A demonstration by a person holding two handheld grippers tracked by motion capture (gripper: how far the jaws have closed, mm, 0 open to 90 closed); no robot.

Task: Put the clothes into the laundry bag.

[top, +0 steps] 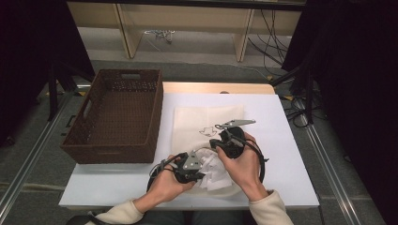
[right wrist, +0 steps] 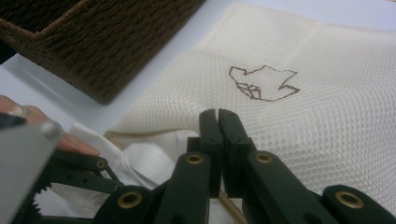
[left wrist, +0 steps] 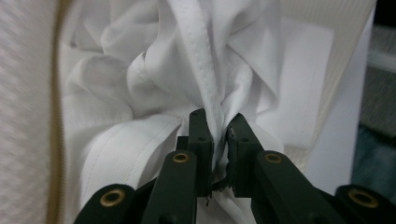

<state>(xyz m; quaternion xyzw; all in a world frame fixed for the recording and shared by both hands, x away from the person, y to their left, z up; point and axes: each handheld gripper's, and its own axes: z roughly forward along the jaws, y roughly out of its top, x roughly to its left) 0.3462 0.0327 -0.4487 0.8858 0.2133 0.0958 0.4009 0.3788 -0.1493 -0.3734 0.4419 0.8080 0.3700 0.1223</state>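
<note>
A white garment [left wrist: 154, 88] is being worked into a cream mesh bag [top: 206, 119], which lies flat just right of the wicker basket [top: 117, 115]; the garment sits bunched at the bag's near, open end, partly inside. The left gripper [left wrist: 218, 135] is seen pinching a stitched fold of the garment, cloth clamped between both pads. The right gripper [right wrist: 218, 122] is pressed together on the bag's upper mouth edge, by the zip, lifting it. For a clean step, the mouth is best kept raised and taut while the fold is pushed deep toward the bag's printed outline [right wrist: 262, 84]; a pinch on a single seam may let loose cloth trail outside, so re-gripping the bulk is likely needed. A white board [top: 281, 154] on a pale wooden table [top: 216, 87] carries bag and basket. Beyond the basket, grey floor, wooden frame legs [top: 126, 33] and loose cables [top: 274, 35] are noted; dark curtains [top: 356, 70] flank both sides.
</note>
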